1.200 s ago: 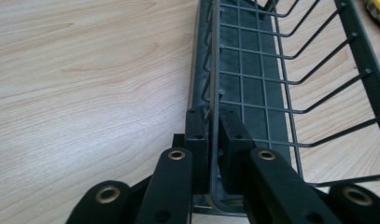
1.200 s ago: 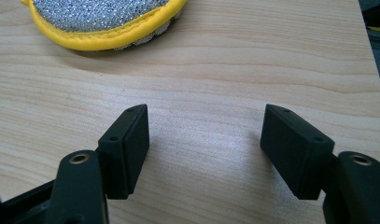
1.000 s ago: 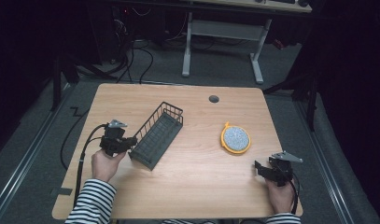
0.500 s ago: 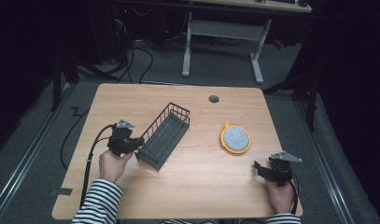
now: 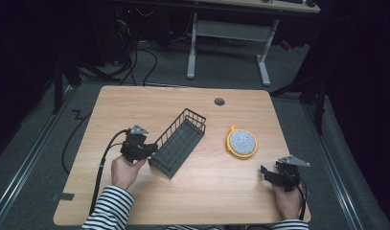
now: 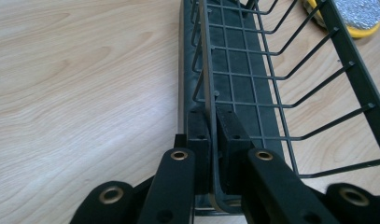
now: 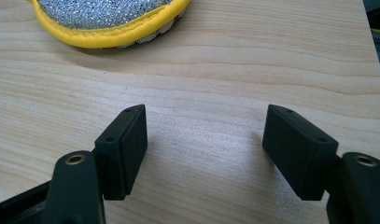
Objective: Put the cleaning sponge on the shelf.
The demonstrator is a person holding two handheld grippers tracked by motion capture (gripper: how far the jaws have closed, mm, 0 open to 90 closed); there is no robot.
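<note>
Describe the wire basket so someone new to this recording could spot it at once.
On the wooden table, look left of centre, by the left gripper, whose jaws pinch its rim. The wire basket is long, dark and lies diagonally. Unlike the round yellow-edged scrub pad to its right, it is an open grid.

Wire basket (image 5: 178, 142): dark grey-black mesh with a matching solid floor. Scouring pad (image 5: 241, 142): round, speckled silver face, bright yellow stitched rim. Table (image 5: 135, 105): light wood grain, one dark round hole (image 5: 219, 101) near the far edge; sleeves (image 5: 105, 211) striped black and white; both grippers black (image 5: 152, 149) (image 5: 264, 171).
</note>
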